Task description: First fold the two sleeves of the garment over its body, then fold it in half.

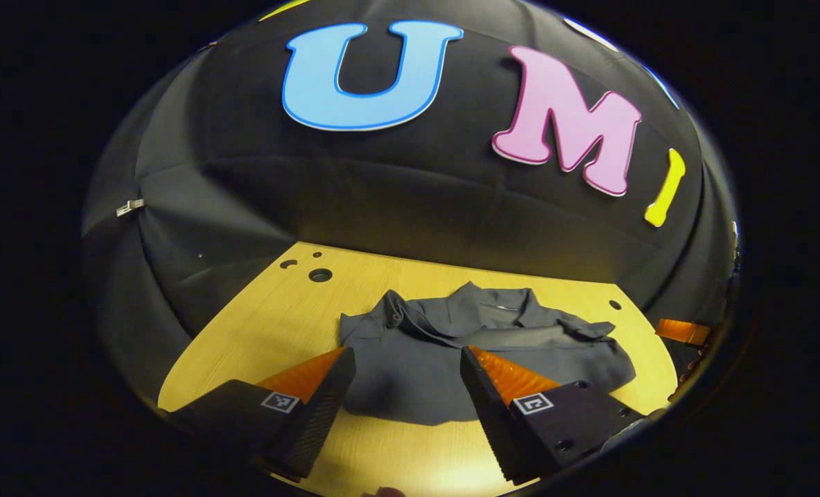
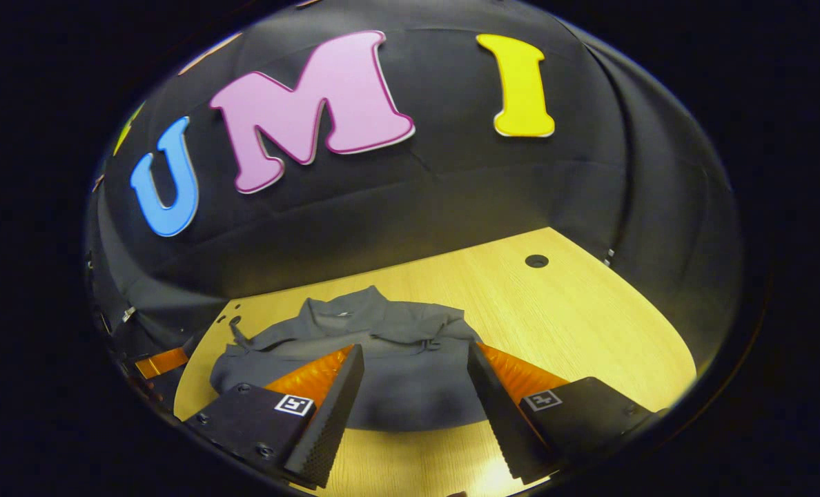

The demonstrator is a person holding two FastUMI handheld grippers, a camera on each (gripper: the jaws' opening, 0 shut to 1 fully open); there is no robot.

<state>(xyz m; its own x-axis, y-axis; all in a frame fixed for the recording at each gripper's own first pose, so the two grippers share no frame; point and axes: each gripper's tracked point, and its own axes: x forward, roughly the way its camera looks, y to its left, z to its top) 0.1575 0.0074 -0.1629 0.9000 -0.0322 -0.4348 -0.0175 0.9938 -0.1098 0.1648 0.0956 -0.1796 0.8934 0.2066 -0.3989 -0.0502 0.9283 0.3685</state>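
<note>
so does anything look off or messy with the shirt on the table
Nothing stands out. The dark shirt lies on the wooden table, sleeves already folded over its body, slightly rumpled near the collar. Both grippers are open above its near edge.

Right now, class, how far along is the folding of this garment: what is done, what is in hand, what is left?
Done: both sleeves look already folded across the dark garment, one lying over its chest. In hand: nothing; the left gripper and right gripper hover open above its near hem, touching no cloth. Left: fold it in half on the wooden table.
</note>
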